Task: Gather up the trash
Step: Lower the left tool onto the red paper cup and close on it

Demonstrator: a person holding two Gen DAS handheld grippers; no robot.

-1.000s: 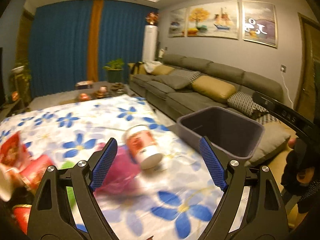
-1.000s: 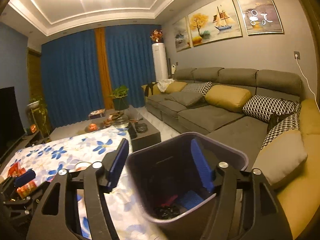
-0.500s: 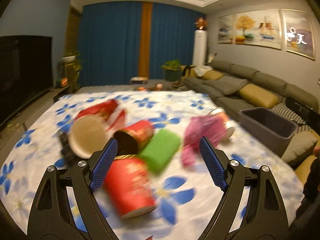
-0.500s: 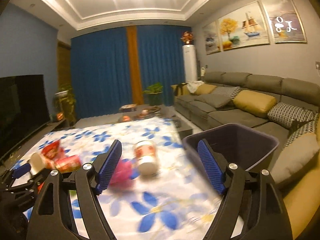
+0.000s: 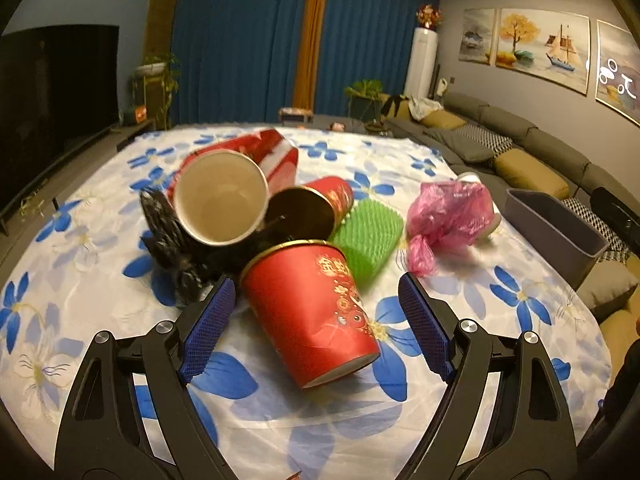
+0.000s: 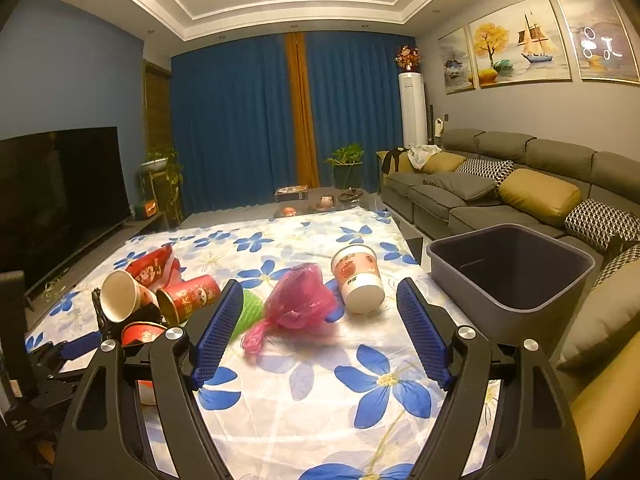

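Note:
Trash lies on the flowered tablecloth (image 5: 460, 312). A red paper cup (image 5: 312, 312) lies on its side between the fingers of my open left gripper (image 5: 316, 328). Behind it are a white-lined cup (image 5: 220, 200), a second red cup (image 5: 316, 204), a black bag (image 5: 168, 232), a green foam net (image 5: 368, 240) and a pink plastic bag (image 5: 448, 216). My right gripper (image 6: 320, 332) is open and empty above the cloth, with the pink bag (image 6: 300, 300) and a white tub (image 6: 358, 276) ahead. The grey bin (image 6: 516, 276) stands at the table's right edge.
A red wrapper (image 5: 264, 152) lies behind the cups. A grey sofa (image 6: 500, 188) with cushions runs along the right wall. A television (image 6: 52, 200) stands at the left. A low table (image 6: 316, 200) and plants stand before the blue curtains.
Both grippers have swung left, away from the bin toward the trash pile. My left gripper has closed in on the near red cup. Both stayed open.

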